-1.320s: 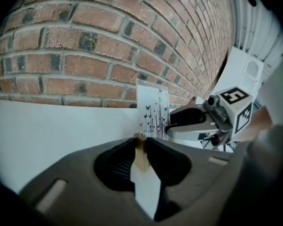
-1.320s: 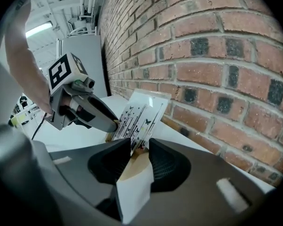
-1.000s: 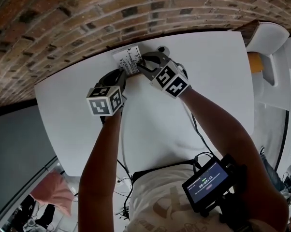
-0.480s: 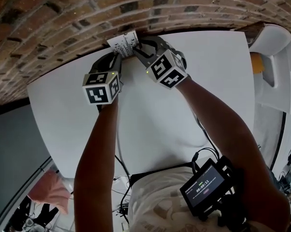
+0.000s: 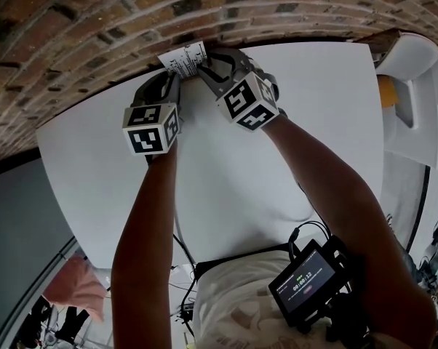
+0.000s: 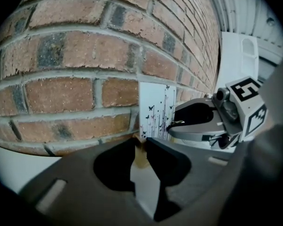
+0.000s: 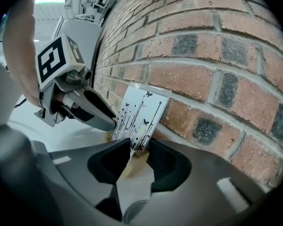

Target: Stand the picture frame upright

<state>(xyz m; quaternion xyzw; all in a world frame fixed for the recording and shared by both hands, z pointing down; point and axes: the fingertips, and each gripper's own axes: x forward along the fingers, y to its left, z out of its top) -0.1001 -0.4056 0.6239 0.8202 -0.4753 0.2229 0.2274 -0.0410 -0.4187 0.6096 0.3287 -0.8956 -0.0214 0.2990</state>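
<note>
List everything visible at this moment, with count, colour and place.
picture frame: 1, white print with black butterflies; standing against the wall, table's far edge
brick wall: 1, red-brown; behind the table
table: 1, white; under the frame
chair: 1, white; right of the table
cloth: 1, pink; lower left, past the table
screen device: 1, black, lit; at the person's waist
arms: 2, bare; reaching to the frame
left gripper: 1, grey, marker cube; shut on the frame's pale edge
right gripper: 1, grey, marker cube; jaws opening, frame's lower edge between them
</note>
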